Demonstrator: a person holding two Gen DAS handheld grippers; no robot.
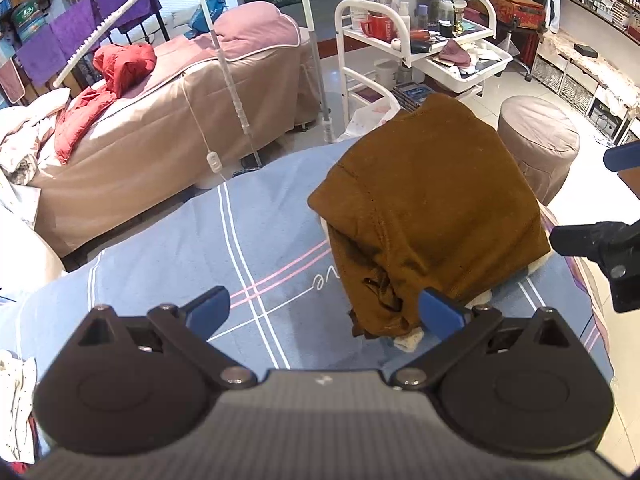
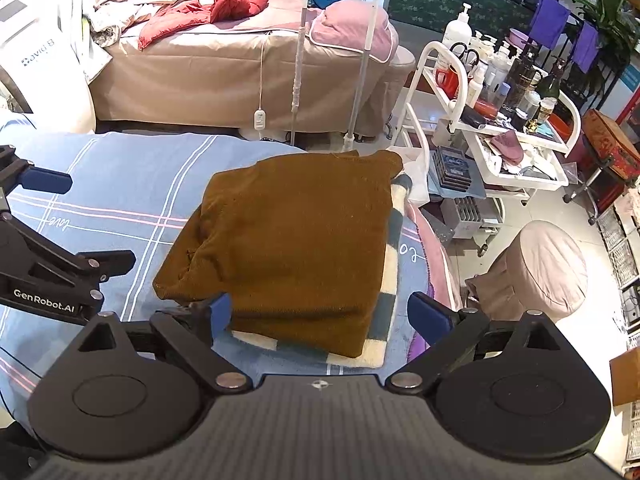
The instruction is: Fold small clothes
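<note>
Brown garment [image 2: 292, 248] looks folded: a compact, roughly square stack on top of a folded checked cloth [image 2: 384, 300], both on the blue striped bed sheet [image 2: 132, 184]. Top face is flat in the right wrist view. My read: the fold on this item is basically done, at most a tidy-up is left.

Loose end: the left wrist view shows the near-left corner of the brown garment [image 1: 432, 216] with bunched, wrinkled layers sticking out, not flush. That's the only part I'd call unfinished. More clothes sit at the near-left edge, a pale heap [image 1: 16, 392], so the task overall probably has items left; can't tell how many.

Tongs:
- left gripper [image 1: 324, 312]: jaws spread wide, nothing between them; its right finger is just beside or touching the bunched corner, can't tell which.
- right gripper [image 2: 320, 312]: jaws spread wide, straddling the near edge of the stack, gripping nothing.

Edges and room:
- Stack sits close to the right edge of the bed; the checked cloth's right side is near the drop-off. Stool [image 2: 536, 276] and white trolley [image 2: 480, 148] are just past that edge, so little room on the right.
- Open sheet to the left of the stack is bare, the best side to work or slide toward.
- The two grippers are near each other on the left; watch for a clash.
</note>
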